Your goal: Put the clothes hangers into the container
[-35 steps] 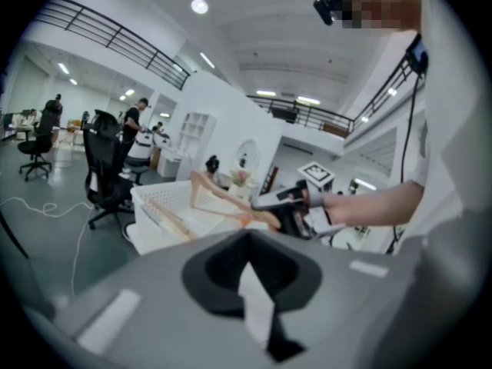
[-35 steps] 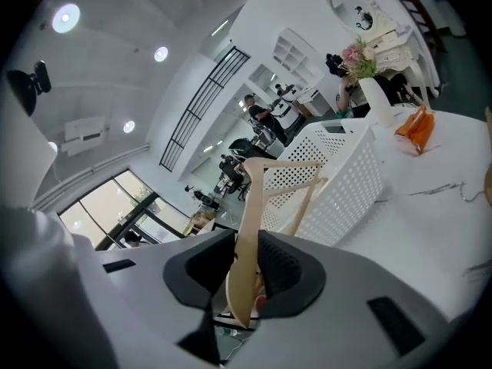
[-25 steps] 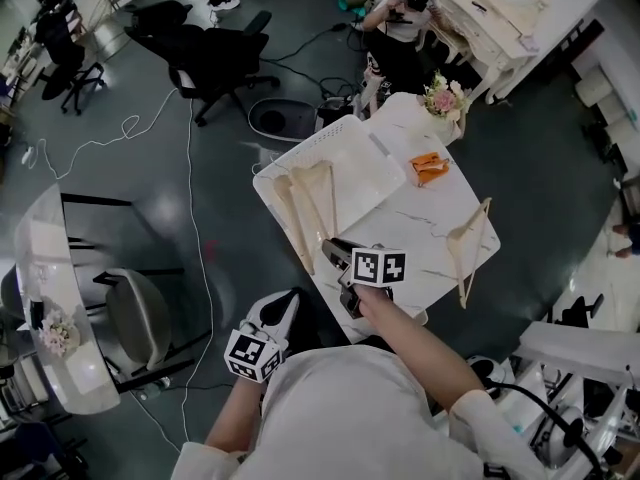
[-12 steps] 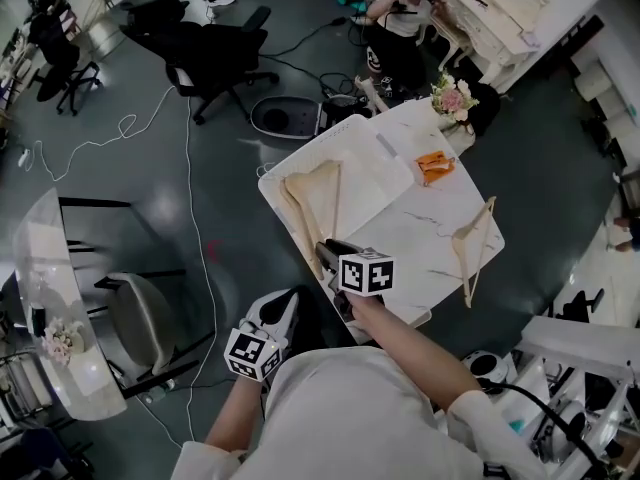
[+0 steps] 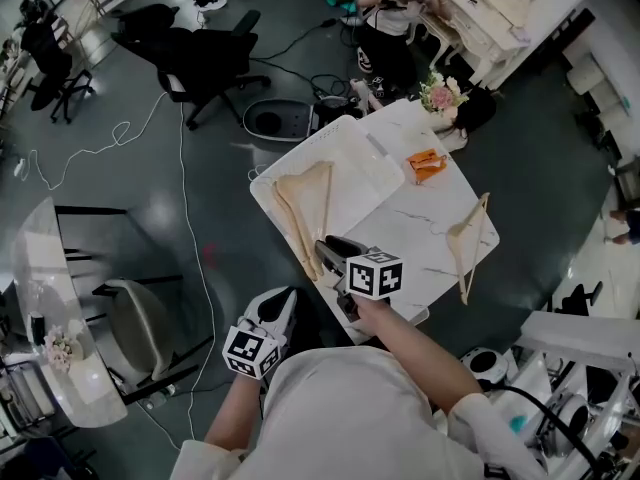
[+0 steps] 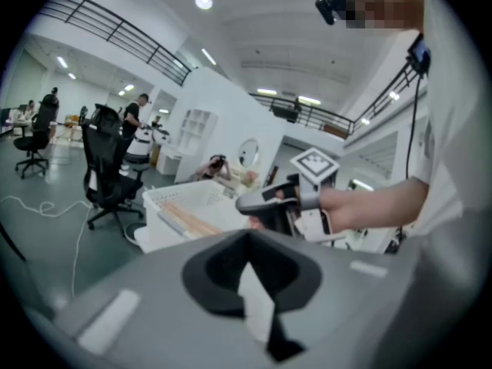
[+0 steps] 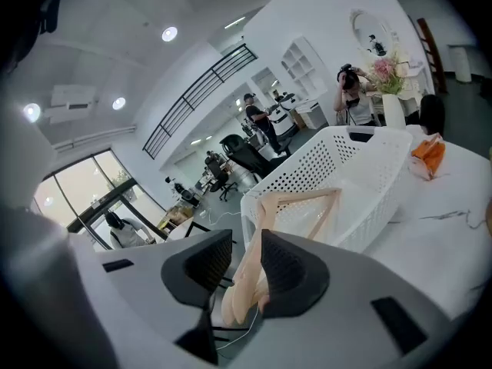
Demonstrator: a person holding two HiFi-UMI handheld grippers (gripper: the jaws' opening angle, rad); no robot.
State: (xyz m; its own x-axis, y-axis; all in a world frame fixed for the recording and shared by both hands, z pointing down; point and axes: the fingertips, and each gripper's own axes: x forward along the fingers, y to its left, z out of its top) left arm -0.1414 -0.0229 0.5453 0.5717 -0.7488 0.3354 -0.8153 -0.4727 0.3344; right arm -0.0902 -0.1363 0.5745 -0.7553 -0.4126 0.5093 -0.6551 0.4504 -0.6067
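Observation:
A pale wooden hanger lies in the white perforated basket, its near end sticking out over the basket's near rim. My right gripper is at that rim. In the right gripper view the hanger runs between the jaws, which have just been opening, with a gap beside it. A second hanger lies on the marble table at the right edge. My left gripper hangs low beside the table, shut and empty.
An orange cloth and a vase of flowers sit at the table's far end. A person crouches behind it. Office chairs and cables are on the floor to the left, and a grey chair nearer by.
The right gripper has rolled slightly and risen a little at the basket's near rim, with the hanger still in the basket. The left gripper has stayed put.

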